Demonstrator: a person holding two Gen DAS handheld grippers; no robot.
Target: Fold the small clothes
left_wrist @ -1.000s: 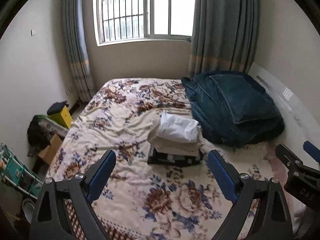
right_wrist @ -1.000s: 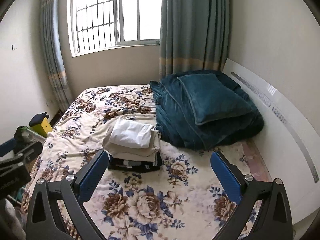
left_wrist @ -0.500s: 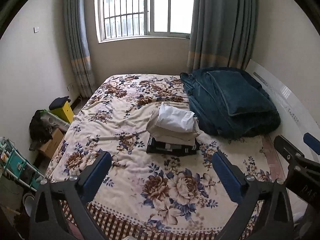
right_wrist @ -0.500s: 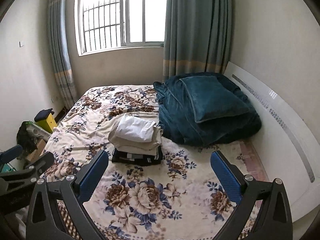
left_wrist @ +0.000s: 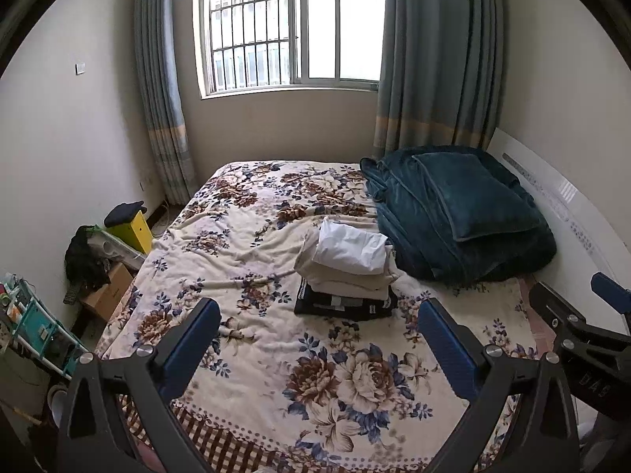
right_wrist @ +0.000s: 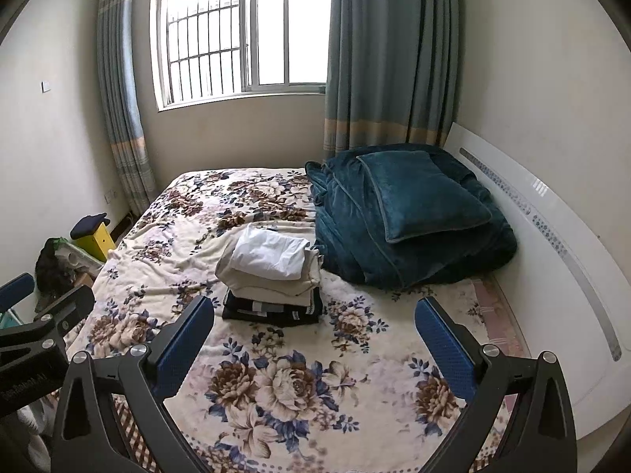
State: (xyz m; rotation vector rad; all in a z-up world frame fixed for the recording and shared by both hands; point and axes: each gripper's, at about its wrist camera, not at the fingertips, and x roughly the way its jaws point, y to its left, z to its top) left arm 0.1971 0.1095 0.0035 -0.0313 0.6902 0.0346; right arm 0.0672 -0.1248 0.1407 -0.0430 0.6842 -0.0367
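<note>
Both views have pulled back and up from the bed since a second ago: the stack of folded clothes [left_wrist: 347, 272] sits farther from the claws, and the checked edge of the bedspread [left_wrist: 236, 354] now shows at the bottom of the left wrist view. The stack itself hasn't shifted.

Left claw [left_wrist: 319, 339]: jaws have just been opening and now stand wide apart, nothing between them, only bedspread showing through the gap. Blue pads [left_wrist: 193, 339] touch nothing.

Right claw [right_wrist: 315, 335]: jaws wide apart as well, nothing gripped. Its body also shows at the right edge of the left wrist view; the left claw's body shows at the left edge of the right wrist view, so the two are side by side.

Stack: on the floral bedspread, mid-bed, well beyond both claws. White piece [right_wrist: 272, 252] on top, beige pieces under it, a dark striped piece at the bottom. It lies just beside the teal blanket heap [left_wrist: 453, 216], which has a teal pillow [right_wrist: 422, 193] on top and lies against the white headboard [right_wrist: 552, 244].

On the floor left of the bed: yellow box [left_wrist: 132, 230] and cardboard box [left_wrist: 108, 295]. Barred window [left_wrist: 292, 27] with curtains on the far wall.
</note>
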